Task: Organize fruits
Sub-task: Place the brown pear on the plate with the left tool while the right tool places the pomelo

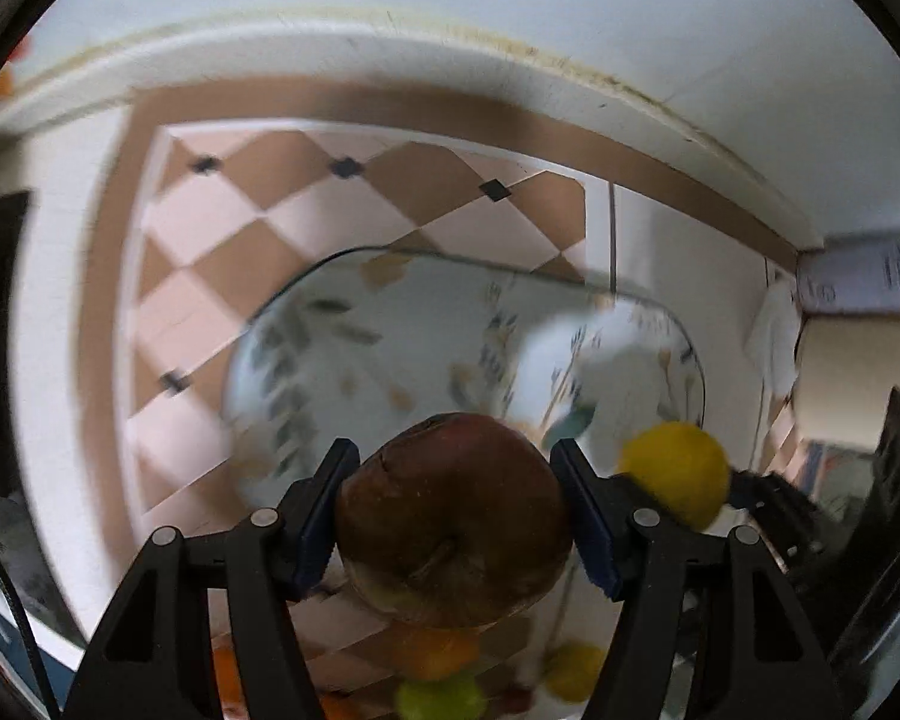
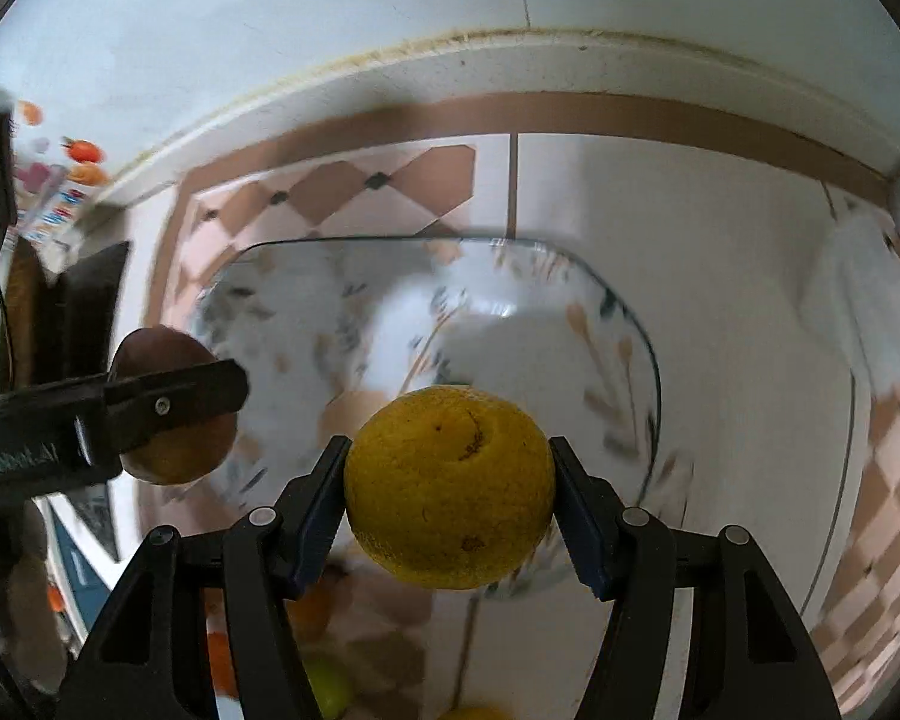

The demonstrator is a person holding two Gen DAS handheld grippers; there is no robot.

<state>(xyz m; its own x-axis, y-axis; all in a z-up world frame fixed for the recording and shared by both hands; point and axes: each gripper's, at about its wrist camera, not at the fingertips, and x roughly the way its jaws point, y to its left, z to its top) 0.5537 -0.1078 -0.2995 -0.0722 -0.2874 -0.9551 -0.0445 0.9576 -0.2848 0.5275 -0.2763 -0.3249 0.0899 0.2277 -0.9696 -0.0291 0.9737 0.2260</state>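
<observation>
Checkered pink-and-tan tiled counter (image 2: 660,228) against a white wall, under a patterned glass dish (image 2: 630,324). Blurred fruit low in both views, kinds unclear. Printed box (image 1: 870,270) at right, text unreadable. Left gripper (image 1: 453,510) clamped on a brown apple (image 1: 453,522); right gripper (image 2: 450,489) clamped on a yellow citrus (image 2: 450,486), both above the dish.

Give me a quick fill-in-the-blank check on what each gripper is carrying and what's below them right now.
1. The left gripper is closed on a dark reddish-brown ____.
2. The fruit clamped in the right gripper is ____ in colour.
3. Both fruits hang above a patterned glass ____, which lies on the tiled counter.
4. In the right wrist view, the left gripper's fruit appears on the ____ side of the picture.

Missing words: apple; yellow; tray; left
</observation>
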